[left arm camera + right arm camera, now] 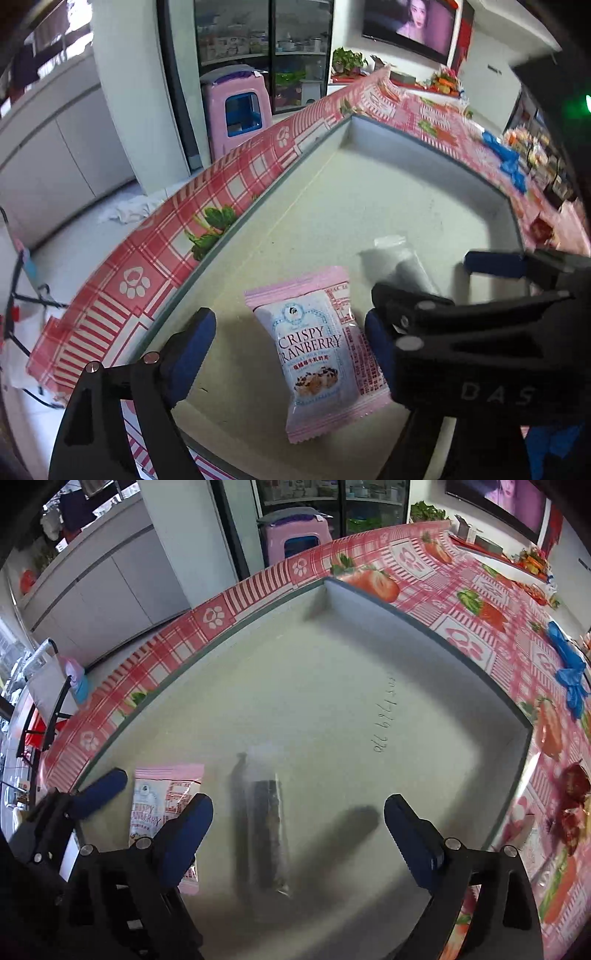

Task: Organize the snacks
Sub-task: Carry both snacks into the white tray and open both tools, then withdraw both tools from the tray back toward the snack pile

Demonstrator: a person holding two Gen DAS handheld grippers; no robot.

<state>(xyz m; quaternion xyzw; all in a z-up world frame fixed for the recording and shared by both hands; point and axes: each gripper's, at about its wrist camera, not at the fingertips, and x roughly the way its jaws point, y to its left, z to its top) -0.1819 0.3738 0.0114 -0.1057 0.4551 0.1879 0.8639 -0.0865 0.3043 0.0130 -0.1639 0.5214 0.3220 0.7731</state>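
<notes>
Behind the table stood a glass-door cabinet, a pink plastic stool and a wall screen. A glossy tablecloth, checked in red and pink with strawberries and paw prints, covered the table, and on it lay a shallow grey tray with low straight walls and a matte, slightly rough floor. The left gripper hung with its blue padded fingers spread apart, and between them, touching neither pad, lay a pink crinkled snack packet with a serrated end seam, flat on the tray floor near the tray's left wall. Just beside it lay a long dark bar in a clear wrapper, blurred in both views, between the wide-spread fingers of the right gripper; no pad pressed on it. Most of the tray floor beyond the two snacks was bare up to the far corner. Blue gloves and a red wrapped snack lay on the cloth right of the tray.
</notes>
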